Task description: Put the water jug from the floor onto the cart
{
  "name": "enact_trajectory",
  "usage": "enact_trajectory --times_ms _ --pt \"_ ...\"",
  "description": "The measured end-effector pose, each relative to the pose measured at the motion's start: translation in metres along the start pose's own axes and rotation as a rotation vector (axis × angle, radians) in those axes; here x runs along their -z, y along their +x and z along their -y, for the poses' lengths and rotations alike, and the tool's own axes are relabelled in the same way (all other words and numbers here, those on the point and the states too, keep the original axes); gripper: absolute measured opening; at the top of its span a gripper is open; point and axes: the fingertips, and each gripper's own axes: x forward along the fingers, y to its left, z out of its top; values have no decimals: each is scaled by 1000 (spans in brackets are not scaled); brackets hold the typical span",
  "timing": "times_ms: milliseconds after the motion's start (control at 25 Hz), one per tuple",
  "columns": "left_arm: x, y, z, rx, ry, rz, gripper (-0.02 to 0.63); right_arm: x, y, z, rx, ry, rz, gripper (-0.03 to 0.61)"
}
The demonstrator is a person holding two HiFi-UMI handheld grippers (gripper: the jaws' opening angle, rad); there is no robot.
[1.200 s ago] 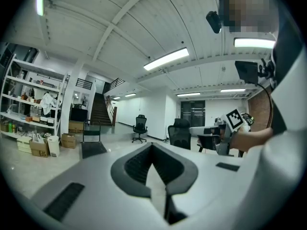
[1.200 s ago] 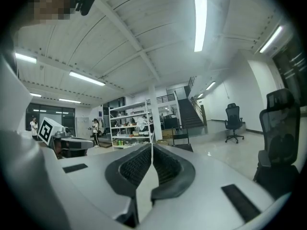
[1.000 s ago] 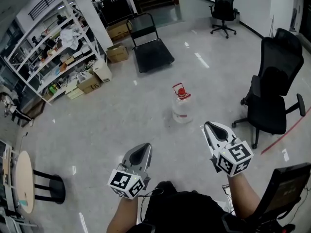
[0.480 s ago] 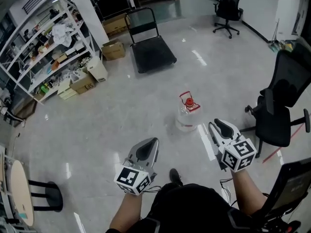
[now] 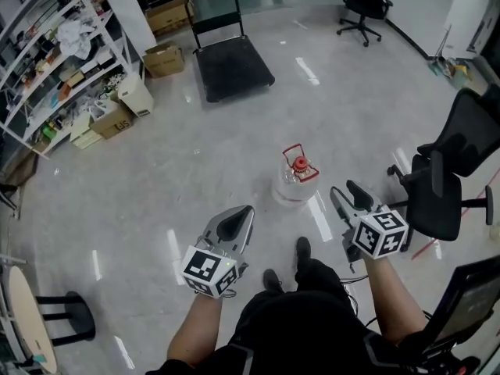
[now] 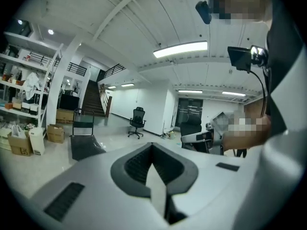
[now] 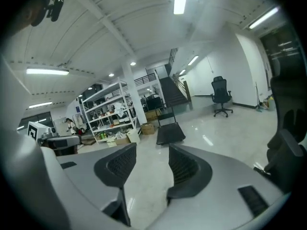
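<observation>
A clear water jug (image 5: 295,180) with a red cap and red handle stands on the pale floor, just ahead of both grippers. The black flat cart (image 5: 232,65) stands farther off, its push handle at the far end; it also shows in the left gripper view (image 6: 85,145) and the right gripper view (image 7: 170,132). My left gripper (image 5: 241,213) is to the jug's lower left, jaws shut (image 6: 152,145) on nothing. My right gripper (image 5: 348,191) is to the jug's lower right; its jaws have just been opening and stand apart (image 7: 152,150) with nothing between them. Neither gripper view shows the jug.
A white shelving rack (image 5: 55,45) full of goods lines the left side, with cardboard boxes (image 5: 162,59) at its foot. A black office chair (image 5: 445,178) stands close at right, another (image 5: 366,2) far back. A round table (image 5: 27,319) sits at lower left.
The person has walked forward, so the jug and cart lie closer to both grippers. The right gripper's jaws went from shut to apart. The left jaws stayed shut.
</observation>
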Motion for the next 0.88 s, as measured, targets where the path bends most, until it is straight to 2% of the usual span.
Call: enact_trajectory --times_ms 120,200,280,360,440,600,680,880 --pt "2 38 -23 -7 -24 -23 -3 6 41 44 50 46 -44 207" --pt "4 68 -39 -1 -63 -16 -3 18 69 80 72 113 -85 212" --pt "12 99 -64 -21 -187 -2 -2 29 97 113 95 201 -130 216" --pt "30 125 -92 -88 -300 -38 -3 38 122 138 112 239 -170 221" --pt "46 150 -111 -142 -347 -85 -3 45 145 156 101 255 -205 241" --pt "70 202 -143 -200 -456 -109 -3 72 194 191 74 314 -296 265" --pt "93 218 -154 -218 -463 -167 -3 101 218 200 78 352 -361 265" --pt "168 253 -163 -162 -456 -343 -3 179 258 221 147 456 -479 265"
